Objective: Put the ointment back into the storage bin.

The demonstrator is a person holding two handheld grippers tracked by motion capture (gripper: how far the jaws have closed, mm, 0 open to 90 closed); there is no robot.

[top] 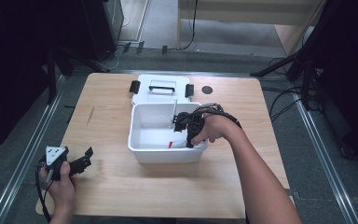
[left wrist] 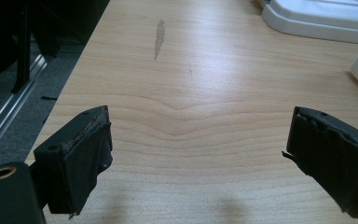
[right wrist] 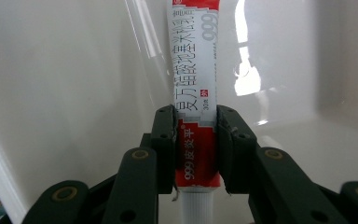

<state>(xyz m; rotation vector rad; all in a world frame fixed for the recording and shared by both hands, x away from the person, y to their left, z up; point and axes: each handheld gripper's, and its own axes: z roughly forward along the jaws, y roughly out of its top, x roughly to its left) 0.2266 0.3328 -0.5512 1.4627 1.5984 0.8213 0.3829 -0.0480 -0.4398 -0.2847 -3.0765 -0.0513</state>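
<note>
Tube (right wrist: 196,93) sits clenched in my right tongs (right wrist: 196,149), low inside the bin (top: 168,154), ready for placing. Left tongs (left wrist: 198,158) rest released, well left of the bin, out of the way.

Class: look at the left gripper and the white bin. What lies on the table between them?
Nothing: bare table separates the left gripper from the white bin, seen in the high view.

One tube (right wrist: 195,93), one bin (top: 167,156), one lid (top: 161,95)

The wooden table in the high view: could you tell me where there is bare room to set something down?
The light wooden table is bare in front of the white plastic bin, and between it and the left gripper. It is crowded behind, where the white lid lies.
</note>
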